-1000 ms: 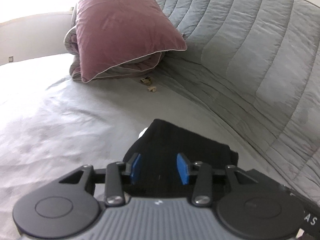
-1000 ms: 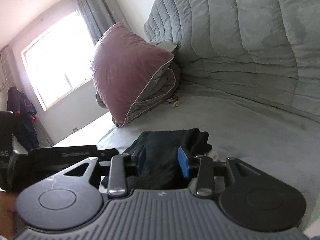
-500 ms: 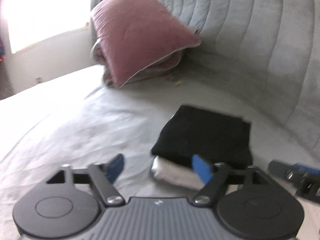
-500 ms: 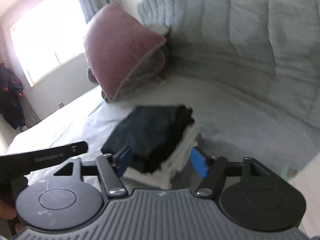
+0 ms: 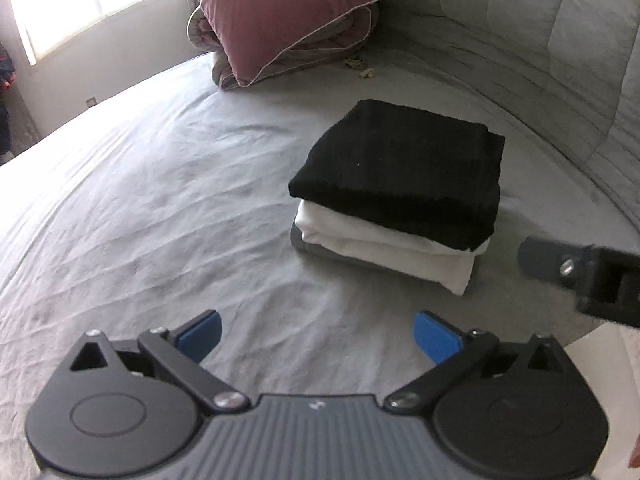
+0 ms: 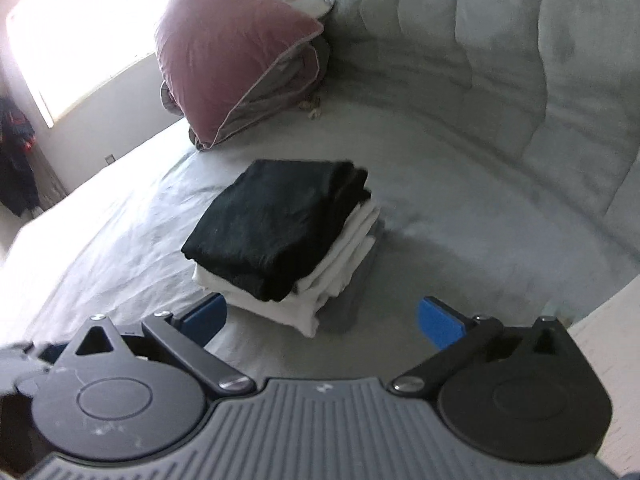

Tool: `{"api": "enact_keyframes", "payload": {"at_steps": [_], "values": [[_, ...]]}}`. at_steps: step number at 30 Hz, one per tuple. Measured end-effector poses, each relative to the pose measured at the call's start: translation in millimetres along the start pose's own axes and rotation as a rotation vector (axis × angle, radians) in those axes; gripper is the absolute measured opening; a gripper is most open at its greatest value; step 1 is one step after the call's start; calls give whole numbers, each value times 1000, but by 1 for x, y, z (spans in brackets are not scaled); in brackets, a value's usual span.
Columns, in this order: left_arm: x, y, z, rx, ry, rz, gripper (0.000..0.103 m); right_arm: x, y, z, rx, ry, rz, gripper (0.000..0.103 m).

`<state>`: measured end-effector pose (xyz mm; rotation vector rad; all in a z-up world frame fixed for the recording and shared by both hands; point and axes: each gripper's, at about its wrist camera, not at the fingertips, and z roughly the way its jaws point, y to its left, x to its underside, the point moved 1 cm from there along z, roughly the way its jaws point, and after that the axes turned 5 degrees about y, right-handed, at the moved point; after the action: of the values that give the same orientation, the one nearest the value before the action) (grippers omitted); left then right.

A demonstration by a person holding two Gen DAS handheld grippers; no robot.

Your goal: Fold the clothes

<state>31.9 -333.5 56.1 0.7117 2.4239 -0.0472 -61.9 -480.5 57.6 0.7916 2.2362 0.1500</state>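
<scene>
Ahead of both grippers, a neat stack of folded clothes [image 5: 396, 196] sits on a grey bedsheet [image 5: 160, 200], with a black garment [image 6: 276, 220] on top, a white one [image 6: 320, 280] under it and a grey layer at the bottom. In the left wrist view the left gripper [image 5: 318, 336] hovers over bare sheet, its blue-padded jaws opening wide with nothing between them; the stack lies ahead and to its right, apart from the pads. In the right wrist view the right gripper [image 6: 322, 318] also has its jaws opening wide and empty, and the stack sits straight ahead, its near white corner just beyond the pads. The right gripper looks the nearer of the two. The stack's long side runs away toward a mauve pillow [image 6: 232, 52] leaning on a quilted grey headboard [image 6: 480, 60]. Judging by the tidy pile, folding seems finished here.
</scene>
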Motion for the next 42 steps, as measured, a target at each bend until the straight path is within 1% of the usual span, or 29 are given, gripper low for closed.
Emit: {"api": "enact_keyframes", "payload": {"at_steps": [1, 3, 7, 13, 17, 42], "values": [[0, -2, 0, 2, -1, -2, 102, 0, -2, 4, 2, 28, 9, 103], [0, -4, -3, 18, -2, 1, 102, 0, -3, 5, 29, 47, 6, 103], [1, -7, -9, 38, -13, 5, 102, 1, -4, -6, 75, 9, -27, 103], [5, -6, -13, 61, -16, -15, 102, 3, -8, -11, 90, -2, -32, 103], [7, -5, -15, 65, -15, -12, 102, 3, -8, -10, 81, 3, -37, 103], [9, -7, -22, 63, -15, 0, 102, 3, -8, -10, 96, -4, -49, 103]]}}
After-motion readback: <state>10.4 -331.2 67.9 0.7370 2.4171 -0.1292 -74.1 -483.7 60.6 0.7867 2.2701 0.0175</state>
